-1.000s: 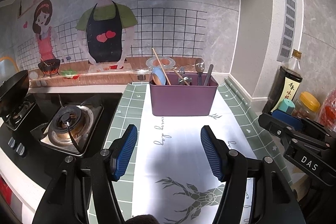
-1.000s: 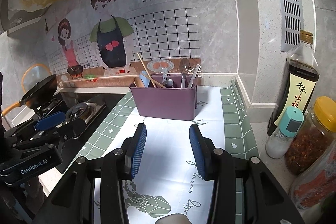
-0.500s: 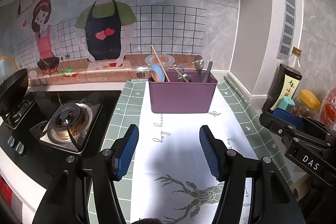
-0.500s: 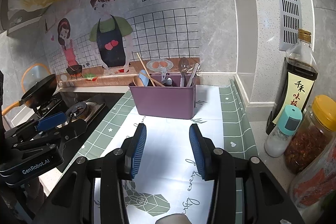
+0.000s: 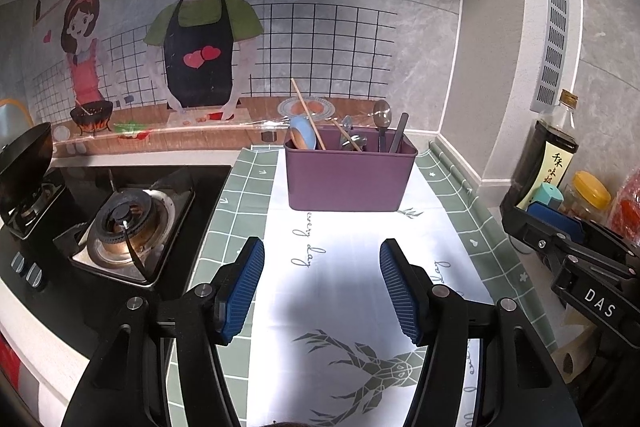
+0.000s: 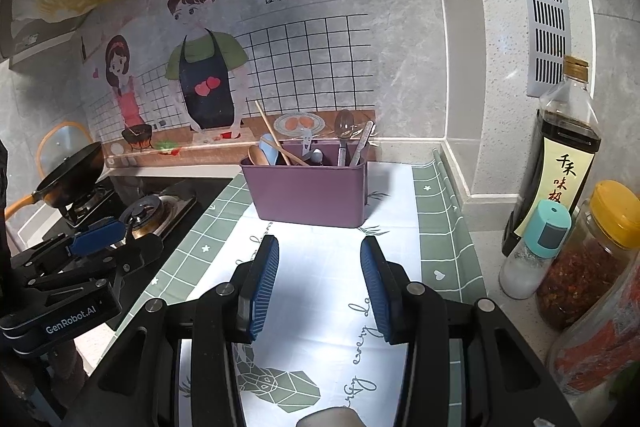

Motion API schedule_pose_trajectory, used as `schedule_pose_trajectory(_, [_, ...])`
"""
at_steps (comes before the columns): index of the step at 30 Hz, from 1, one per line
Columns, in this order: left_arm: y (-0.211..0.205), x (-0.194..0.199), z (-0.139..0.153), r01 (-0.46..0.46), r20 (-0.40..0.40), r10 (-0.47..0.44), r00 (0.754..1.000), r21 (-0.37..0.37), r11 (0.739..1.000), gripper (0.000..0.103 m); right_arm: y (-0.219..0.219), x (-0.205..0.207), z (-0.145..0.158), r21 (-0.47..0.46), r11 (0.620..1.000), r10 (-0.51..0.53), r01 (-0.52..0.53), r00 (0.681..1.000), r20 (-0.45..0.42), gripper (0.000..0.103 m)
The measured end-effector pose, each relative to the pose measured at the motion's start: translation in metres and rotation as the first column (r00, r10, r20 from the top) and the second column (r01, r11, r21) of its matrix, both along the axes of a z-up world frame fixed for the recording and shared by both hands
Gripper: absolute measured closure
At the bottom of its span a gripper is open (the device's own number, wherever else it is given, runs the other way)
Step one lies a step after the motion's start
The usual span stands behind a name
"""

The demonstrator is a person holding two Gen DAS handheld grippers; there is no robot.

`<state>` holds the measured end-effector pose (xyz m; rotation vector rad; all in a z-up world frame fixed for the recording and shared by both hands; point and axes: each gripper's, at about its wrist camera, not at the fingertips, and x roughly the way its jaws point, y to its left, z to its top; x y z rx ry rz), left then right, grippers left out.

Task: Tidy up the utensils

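A purple utensil bin [image 5: 348, 175] stands on the white and green mat at the back of the counter; it also shows in the right wrist view [image 6: 308, 193]. Several utensils stand in it: a chopstick [image 5: 307, 113], a blue spoon [image 5: 302, 137], a metal spoon [image 5: 382, 119] and a dark handle [image 5: 400, 133]. My left gripper [image 5: 322, 285] is open and empty, well in front of the bin. My right gripper [image 6: 320, 285] is open and empty, also in front of the bin.
A gas stove [image 5: 124, 223] with a black pan [image 6: 72, 173] lies to the left. A soy sauce bottle [image 6: 564, 147], a teal-capped shaker [image 6: 536, 251] and a yellow-lidded jar [image 6: 592, 259] stand at the right. The wall is right behind the bin.
Both grippers have drawn back a little from the bin, which looks slightly smaller and farther. Both stay open and empty.
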<state>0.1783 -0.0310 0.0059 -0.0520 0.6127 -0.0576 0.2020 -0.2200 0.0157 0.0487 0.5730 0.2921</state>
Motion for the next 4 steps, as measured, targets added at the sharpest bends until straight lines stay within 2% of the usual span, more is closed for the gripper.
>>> schedule_pose_trajectory(4, [0.0038, 0.001, -0.0012, -0.022, 0.006, 0.022, 1.0, -0.008, 1.0, 0.042, -0.0004, 0.0006, 0.0002, -0.002, 1.0, -0.003, 0.003, 1.0, 0.001, 0.063])
